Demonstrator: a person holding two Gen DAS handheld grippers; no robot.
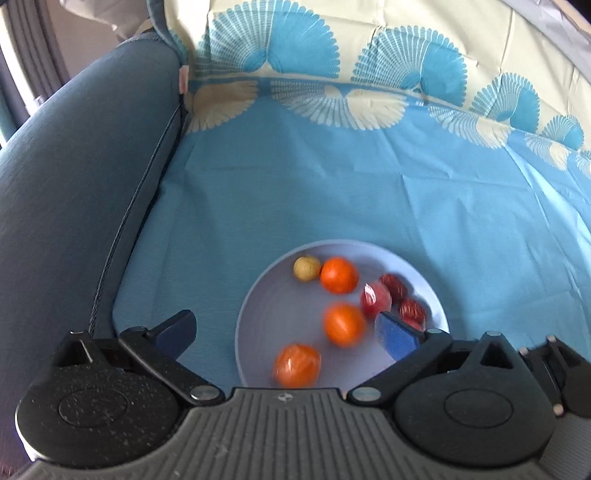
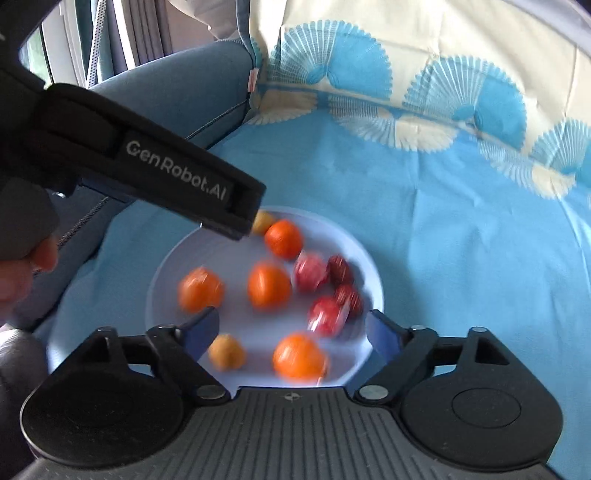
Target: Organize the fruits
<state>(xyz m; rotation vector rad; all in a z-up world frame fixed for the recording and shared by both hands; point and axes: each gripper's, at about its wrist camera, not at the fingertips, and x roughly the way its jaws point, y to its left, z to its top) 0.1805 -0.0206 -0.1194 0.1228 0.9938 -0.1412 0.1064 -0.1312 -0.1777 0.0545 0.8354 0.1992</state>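
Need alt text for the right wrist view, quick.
The open right claw hovers over a pale plate holding blurred orange, red and tan fruits on a blue cloth. The left claw's black body reaches in from the upper left.

1. A blue sheet [image 1: 332, 192] is covering the flat surface, creased with fold lines, and daylight is falling brightly across it.
2. At the far edge of the sheet, a cream band [image 1: 424, 37] printed with blue fan shapes is rising up behind.
3. To the left of the sheet, a padded grey-blue sofa arm [image 1: 74, 177] is running alongside, with a corded seam [image 1: 129, 221] following the edge where the two meet.
4. Beyond the sofa arm, grey curtains [image 2: 147, 33] are hanging beside a window [image 2: 55, 40] that is letting light in.
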